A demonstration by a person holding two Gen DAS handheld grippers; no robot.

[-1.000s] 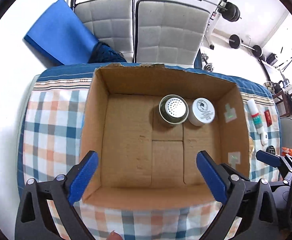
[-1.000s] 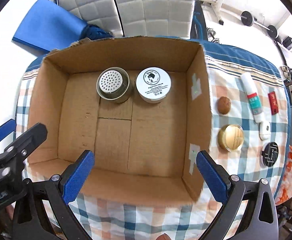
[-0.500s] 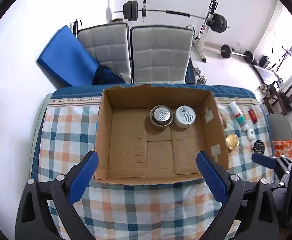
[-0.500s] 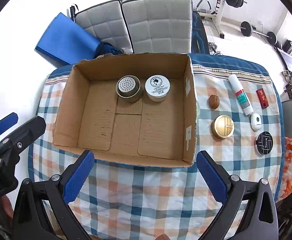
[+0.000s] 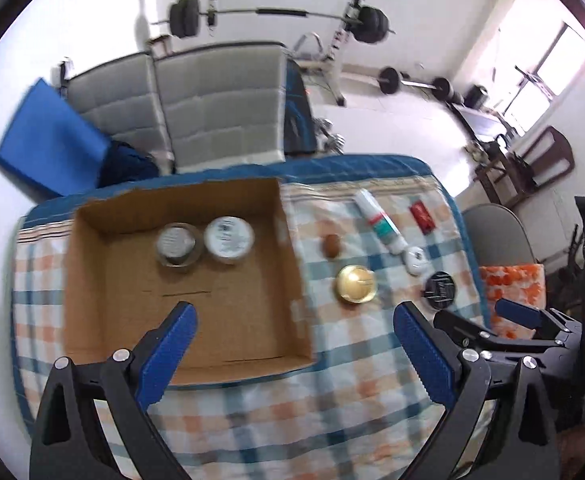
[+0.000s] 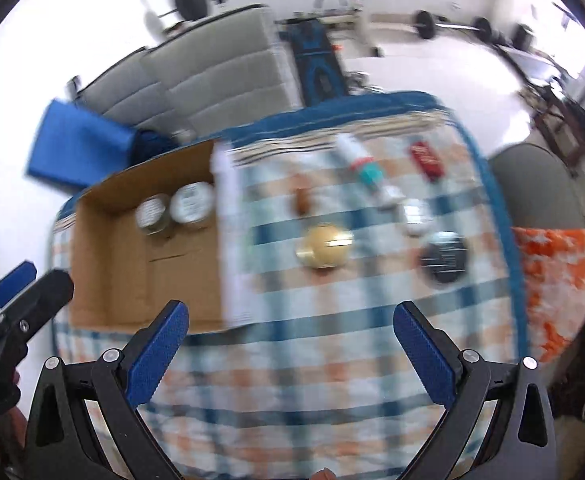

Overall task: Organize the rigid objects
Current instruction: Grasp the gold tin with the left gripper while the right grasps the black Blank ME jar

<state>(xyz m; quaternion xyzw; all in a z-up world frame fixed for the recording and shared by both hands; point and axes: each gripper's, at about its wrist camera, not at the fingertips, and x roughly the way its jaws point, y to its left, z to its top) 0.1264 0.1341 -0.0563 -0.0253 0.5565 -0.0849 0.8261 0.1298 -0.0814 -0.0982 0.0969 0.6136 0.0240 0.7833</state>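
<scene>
An open cardboard box (image 5: 92, 280) (image 6: 104, 280) sits on the checked tablecloth and holds a metal strainer tin (image 5: 178, 244) (image 6: 153, 214) and a white cream jar (image 5: 228, 239) (image 6: 191, 203). To its right lie a brown nut-like object (image 5: 331, 245), a gold round tin (image 5: 356, 283) (image 6: 324, 246), a white tube (image 5: 380, 222), a small white case (image 5: 414, 260), a red item (image 5: 422, 218) and a black round tin (image 5: 440, 291) (image 6: 444, 262). My left gripper (image 5: 296, 344) is open and empty above the box's right front. My right gripper (image 6: 292, 344) is open and empty, in front of the gold tin.
Two grey padded chairs (image 5: 196, 100) and a blue mat (image 5: 48, 148) stand behind the table. Barbells and a weight rack (image 5: 276, 16) are at the back. An orange patterned cloth (image 5: 510, 292) hangs at the table's right edge. The right wrist view is blurred.
Both grippers have risen away from the box and swung right. The loose objects on the cloth now sit ahead of both grippers. Both stay open.
</scene>
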